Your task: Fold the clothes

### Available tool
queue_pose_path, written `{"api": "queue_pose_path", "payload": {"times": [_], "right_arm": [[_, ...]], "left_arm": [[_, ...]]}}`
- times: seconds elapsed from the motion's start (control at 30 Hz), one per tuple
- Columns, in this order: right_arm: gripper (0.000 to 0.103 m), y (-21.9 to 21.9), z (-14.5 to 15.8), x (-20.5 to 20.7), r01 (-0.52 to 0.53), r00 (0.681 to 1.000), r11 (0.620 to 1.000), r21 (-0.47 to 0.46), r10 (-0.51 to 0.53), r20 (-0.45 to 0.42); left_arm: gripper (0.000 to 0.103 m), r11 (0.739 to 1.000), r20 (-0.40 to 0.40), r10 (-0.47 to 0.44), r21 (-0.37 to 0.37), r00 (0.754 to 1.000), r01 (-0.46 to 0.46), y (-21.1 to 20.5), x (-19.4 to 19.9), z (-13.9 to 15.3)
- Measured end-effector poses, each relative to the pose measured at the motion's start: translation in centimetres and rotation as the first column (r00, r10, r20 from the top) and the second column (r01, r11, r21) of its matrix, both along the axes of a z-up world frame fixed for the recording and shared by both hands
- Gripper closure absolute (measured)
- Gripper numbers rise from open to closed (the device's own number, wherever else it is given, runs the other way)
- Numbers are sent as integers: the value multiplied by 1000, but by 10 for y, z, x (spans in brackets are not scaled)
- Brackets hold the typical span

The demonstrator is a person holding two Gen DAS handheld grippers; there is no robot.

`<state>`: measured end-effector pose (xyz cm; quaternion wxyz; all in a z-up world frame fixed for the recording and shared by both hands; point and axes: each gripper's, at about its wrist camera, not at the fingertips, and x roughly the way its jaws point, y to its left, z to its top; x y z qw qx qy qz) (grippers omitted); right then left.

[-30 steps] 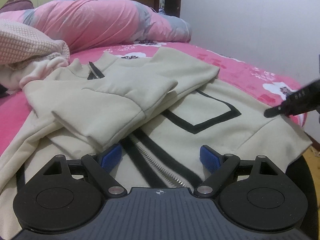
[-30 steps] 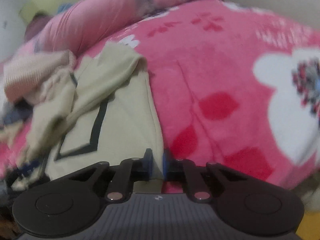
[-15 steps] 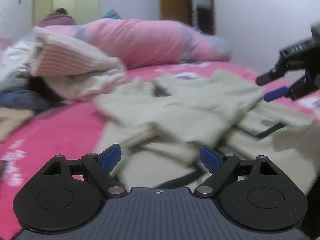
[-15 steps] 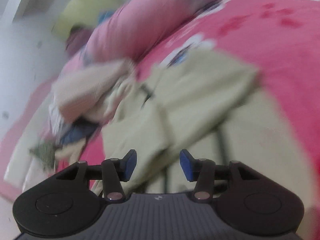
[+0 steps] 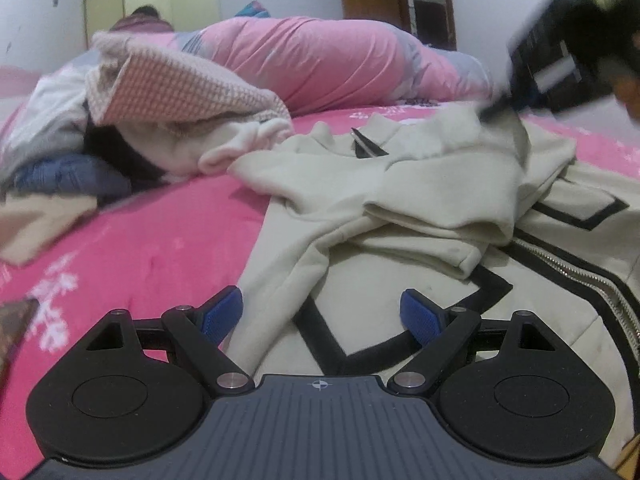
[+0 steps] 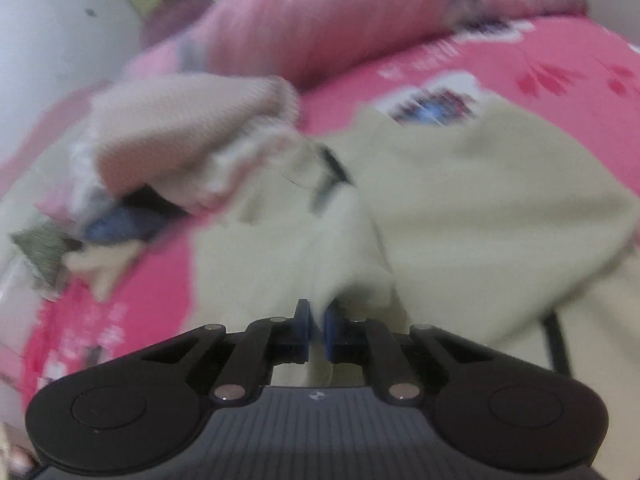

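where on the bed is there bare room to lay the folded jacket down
Bare pink blanket lies between the cream jacket and the heaped clothes pile. Crowded: that pile at the far left, and the jacket's own spread, where the right gripper pinches its fabric.

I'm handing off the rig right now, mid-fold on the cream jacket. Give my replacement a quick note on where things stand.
Right tongs: shut on a fold of the cream zip jacket, lifting it.
Left tongs: open, empty, hovering over the jacket's lower front.
Jacket lies on the pink bed cover, zip visible, upper part bunched and partly folded over.
Pile of other clothes sits beyond, unfolded.
Left: finish and flatten this fold, then the pile.
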<state>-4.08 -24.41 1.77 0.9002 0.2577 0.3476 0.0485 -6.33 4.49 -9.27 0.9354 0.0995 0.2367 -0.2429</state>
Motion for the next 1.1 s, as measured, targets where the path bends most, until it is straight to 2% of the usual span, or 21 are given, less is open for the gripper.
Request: {"api": "queue_pose_path", "payload": {"times": [0.1,0.17,0.27,0.37,0.4,0.43,0.5,0.6,0.67,0.7,0.8,0.87,0.93,1.03,1.1], "right_arm": [[95,33,39,26,-124,989,991,44,119,87],[95,64,65,50,-235,963,970,67,223,148],[95,119,101,90,-410,894,906,105,375,246],[94,173,120,124,-535,815,839,100,482,321],[88,189,120,134,-549,808,830,100,497,316],[70,199,115,145,-548,815,830,107,500,293],[55,208,100,160,-520,843,845,125,484,232],[55,190,70,161,-449,890,881,146,427,161],[55,162,54,145,-401,914,903,153,385,125],[55,147,48,131,-379,924,917,123,366,111],[54,111,33,82,-329,940,943,-48,332,73],[54,109,18,52,-343,935,917,-205,354,21],[54,119,0,24,-387,917,851,-355,395,-51],[53,144,-30,-3,-428,889,722,-544,443,-112],[53,160,-49,-13,-438,875,631,-641,464,-141]], "left_arm": [[16,997,-43,29,-69,999,-32,11,3,-2],[16,992,-73,46,-114,996,-54,19,4,-3],[16,982,-111,61,-172,992,-80,34,2,-5],[16,977,-112,70,-194,991,-91,48,-5,-5],[16,976,-115,74,-195,991,-95,51,-7,-5],[16,976,-116,74,-197,990,-96,53,-9,-5],[16,975,-116,72,-201,991,-95,55,-11,-5],[16,973,-119,69,-212,990,-93,56,-11,-4],[16,971,-121,68,-221,990,-94,59,-9,-2],[16,969,-122,70,-226,990,-96,60,-7,-1],[16,966,-111,91,-231,990,-114,64,-5,4],[16,968,-102,113,-215,988,-133,63,0,7],[16,971,-92,142,-182,986,-156,59,6,11],[17,974,-85,184,-115,979,-194,48,21,17],[17,975,-95,185,-107,978,-195,40,32,23]]}}
